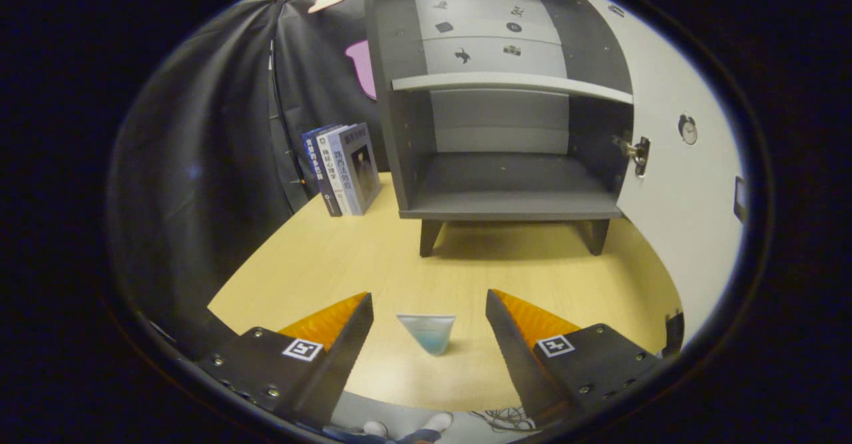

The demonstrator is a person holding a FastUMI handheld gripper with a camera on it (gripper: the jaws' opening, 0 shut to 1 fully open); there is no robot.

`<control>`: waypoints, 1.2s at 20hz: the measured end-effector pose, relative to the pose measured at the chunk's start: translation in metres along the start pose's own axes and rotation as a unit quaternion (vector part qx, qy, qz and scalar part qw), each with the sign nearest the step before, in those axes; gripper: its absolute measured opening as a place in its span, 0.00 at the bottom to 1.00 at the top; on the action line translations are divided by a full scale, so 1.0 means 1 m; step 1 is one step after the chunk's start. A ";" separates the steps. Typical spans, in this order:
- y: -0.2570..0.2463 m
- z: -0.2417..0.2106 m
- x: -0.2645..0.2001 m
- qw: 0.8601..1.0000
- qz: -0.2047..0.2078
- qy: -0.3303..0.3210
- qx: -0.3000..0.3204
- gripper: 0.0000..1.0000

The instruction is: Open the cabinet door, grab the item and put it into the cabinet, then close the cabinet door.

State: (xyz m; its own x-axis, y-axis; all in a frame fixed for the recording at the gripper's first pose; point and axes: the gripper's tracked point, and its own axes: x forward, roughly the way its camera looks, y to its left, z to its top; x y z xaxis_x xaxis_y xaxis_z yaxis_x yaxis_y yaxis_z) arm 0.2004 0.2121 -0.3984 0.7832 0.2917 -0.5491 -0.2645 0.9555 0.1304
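While the door of the dark grey wooden cabinet [506, 191] on short legs already stands swung out to the right, seems past the opening step and into the fetching one.

Gripper view: shows the tool [428, 317] released, fingers spread wide and touching nothing. Shows the small pale blue wedge-shaped tube [428, 333] standing between those fingers on the light yellow wooden bench [319, 257], apart from both, roughly midway. Stands with its broad flat end up and its narrow end down on the bench, so puts its long axis close to upright and its flat face toward the camera. Beyond the fingers, shows the cabinet with a pale shelf [509, 83] across its middle and a bare lower compartment. Shows the white door [672, 184] hinged at the cabinet's right side, with a metal hinge [636, 153] at the joint. Left of the cabinet, shows three upright books [343, 168] against the booth wall.

Calls next, most likely, for easing forward and down a little, then closing both fingers on the tube's flat faces. Could tip such a light thing on so narrow a base if one finger lands first.
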 end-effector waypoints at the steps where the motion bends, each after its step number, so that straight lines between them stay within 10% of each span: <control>1: 0.001 -0.008 0.007 1.000 -0.001 0.006 0.001 1.00; 7: 0.000 -0.044 0.039 1.000 -0.009 0.027 0.012 0.93; 12: 0.002 -0.017 0.030 1.000 -0.002 -0.003 0.002 0.55; 24: -0.031 0.290 -0.080 0.982 -0.006 -0.190 -0.008 0.54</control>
State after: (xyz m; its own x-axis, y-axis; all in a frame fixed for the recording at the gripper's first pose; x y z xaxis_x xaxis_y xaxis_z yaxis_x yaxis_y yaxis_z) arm 0.3090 0.1715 -0.1189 0.9388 0.2780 -0.2035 -0.2600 0.9592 0.1111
